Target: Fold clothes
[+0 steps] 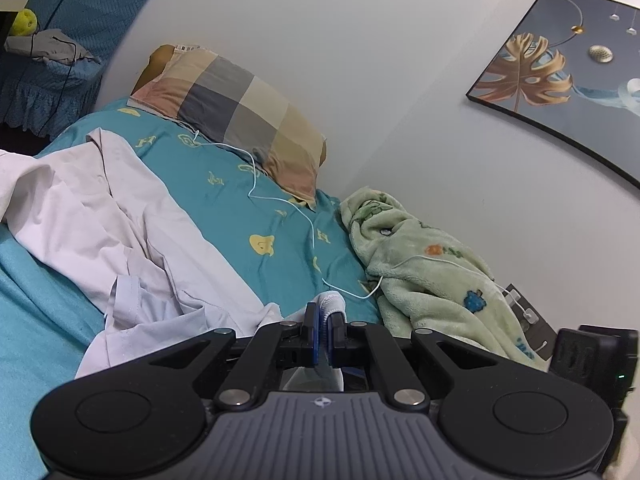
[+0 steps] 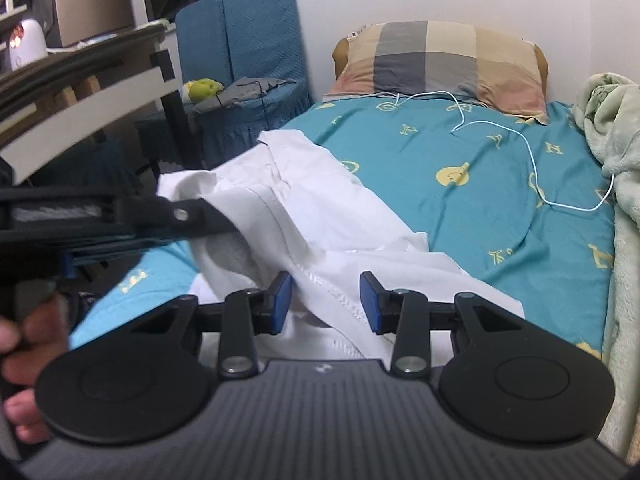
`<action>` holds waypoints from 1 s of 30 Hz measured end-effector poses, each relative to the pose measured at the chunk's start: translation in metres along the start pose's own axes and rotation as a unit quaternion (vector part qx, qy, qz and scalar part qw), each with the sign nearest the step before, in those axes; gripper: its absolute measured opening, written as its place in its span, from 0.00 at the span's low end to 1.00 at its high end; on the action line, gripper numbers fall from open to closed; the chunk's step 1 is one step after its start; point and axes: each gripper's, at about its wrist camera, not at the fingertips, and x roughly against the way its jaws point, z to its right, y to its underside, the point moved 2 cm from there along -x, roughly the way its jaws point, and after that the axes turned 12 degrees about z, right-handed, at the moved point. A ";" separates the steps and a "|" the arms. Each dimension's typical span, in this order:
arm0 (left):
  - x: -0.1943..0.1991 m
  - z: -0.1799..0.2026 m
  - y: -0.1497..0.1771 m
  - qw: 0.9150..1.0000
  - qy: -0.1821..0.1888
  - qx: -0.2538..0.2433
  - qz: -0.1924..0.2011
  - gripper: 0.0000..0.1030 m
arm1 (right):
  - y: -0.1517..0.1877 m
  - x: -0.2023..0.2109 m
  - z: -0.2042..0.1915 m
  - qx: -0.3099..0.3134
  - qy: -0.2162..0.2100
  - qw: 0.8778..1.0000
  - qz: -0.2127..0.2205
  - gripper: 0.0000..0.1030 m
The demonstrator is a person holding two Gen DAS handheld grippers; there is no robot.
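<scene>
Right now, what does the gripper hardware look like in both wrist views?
Both match: left gripper and right gripper have black linkage arms with silver pivot pins, blue pads on black fingers, two round black discs, and a grey ribbed body with a small round emblem. No cables or sleeves visible.

Both wrist cameras low over bed (image 1: 256, 216), facing pillow (image 2: 440, 64), sharing shirt (image 1: 100, 216)

A shirt (image 2: 304, 200) lies crumpled on the near left part of the bed (image 2: 460, 208). At the far end a pillow (image 2: 440, 60) rests against the wall. A cable (image 2: 532, 160) runs from the pillow across the sheet to a blanket (image 2: 616, 152) bunched along the right edge. A chair (image 2: 240, 40) stands far left, beside the bed.
</scene>
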 end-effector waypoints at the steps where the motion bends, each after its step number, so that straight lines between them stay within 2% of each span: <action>1: 0.001 0.000 0.000 1.000 0.000 0.000 0.002 0.04 | 0.002 -0.003 0.000 0.006 0.010 1.000 -0.002 0.39; 6: 0.006 0.000 -0.005 1.000 -0.010 0.001 0.017 0.04 | 0.013 -0.007 0.011 0.038 0.076 0.996 -0.017 0.39; 10: 0.010 -0.001 -0.009 1.000 -0.012 0.006 0.023 0.04 | 0.015 -0.001 0.030 0.021 0.126 0.991 -0.025 0.39; 16: 0.012 0.001 -0.010 1.000 -0.016 0.007 0.022 0.04 | 0.011 0.022 0.050 -0.016 0.184 0.983 -0.009 0.39; 25: 0.013 0.004 -0.010 1.000 -0.003 0.004 0.018 0.04 | -0.002 0.052 0.064 -0.051 0.214 0.975 0.030 0.39; 30: 0.012 -0.002 -0.010 1.000 -0.004 0.012 0.018 0.04 | -0.004 0.065 0.067 -0.095 0.191 0.976 0.032 0.39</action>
